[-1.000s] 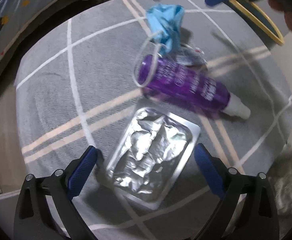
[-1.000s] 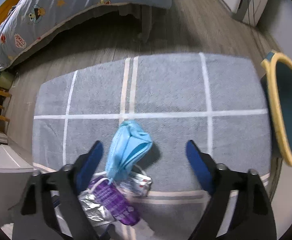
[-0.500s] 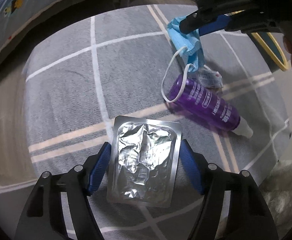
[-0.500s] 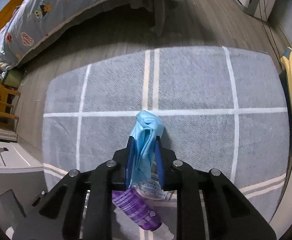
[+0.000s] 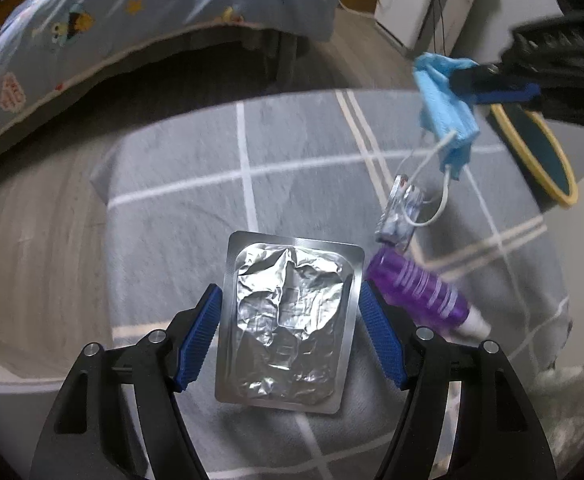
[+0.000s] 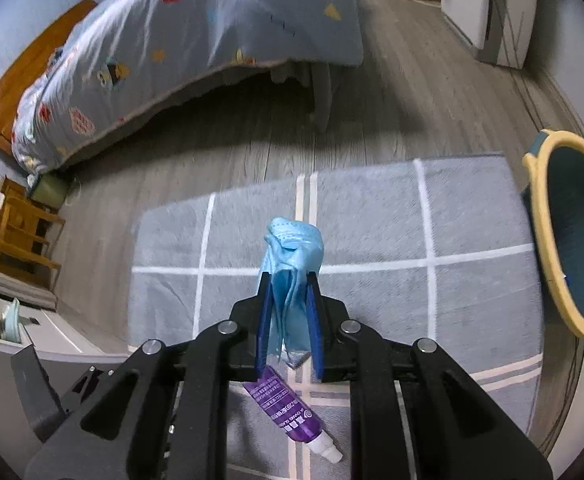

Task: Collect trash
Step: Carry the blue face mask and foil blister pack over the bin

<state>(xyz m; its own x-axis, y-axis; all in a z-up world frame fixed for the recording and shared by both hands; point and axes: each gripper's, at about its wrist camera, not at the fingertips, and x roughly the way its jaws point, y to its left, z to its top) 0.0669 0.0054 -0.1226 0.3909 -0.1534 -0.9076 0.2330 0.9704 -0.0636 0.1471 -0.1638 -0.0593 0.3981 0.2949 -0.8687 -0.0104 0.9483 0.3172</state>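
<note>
A silver foil blister pack (image 5: pixel 288 328) is clamped edge to edge in my left gripper (image 5: pixel 289 296), held a little above the grey rug (image 5: pixel 300 152). My right gripper (image 6: pixel 288 280) is closing its jaws on a crumpled blue face mask (image 6: pixel 292 248), and the pads press it. The left wrist view shows that gripper (image 5: pixel 492 84) at the upper right with the mask (image 5: pixel 446 116) dangling and its white ear loops hanging down. A purple bottle (image 5: pixel 416 292) with a white tip lies on the rug, also below my right gripper (image 6: pixel 284 408). A small silver wrapper (image 5: pixel 400 212) sits by an ear loop.
A teal bin with a yellow rim (image 6: pixel 548 240) stands at the rug's right edge, seen too in the left wrist view (image 5: pixel 567 199). A bed with a patterned blue cover (image 6: pixel 172 40) lies beyond the rug. A white cabinet (image 6: pixel 488 8) is far right, wooden shelves (image 6: pixel 20 232) far left.
My left gripper closed on the foil pack and lifted it off the rug. My right gripper shut on the blue mask and raised it clear of the bottle.
</note>
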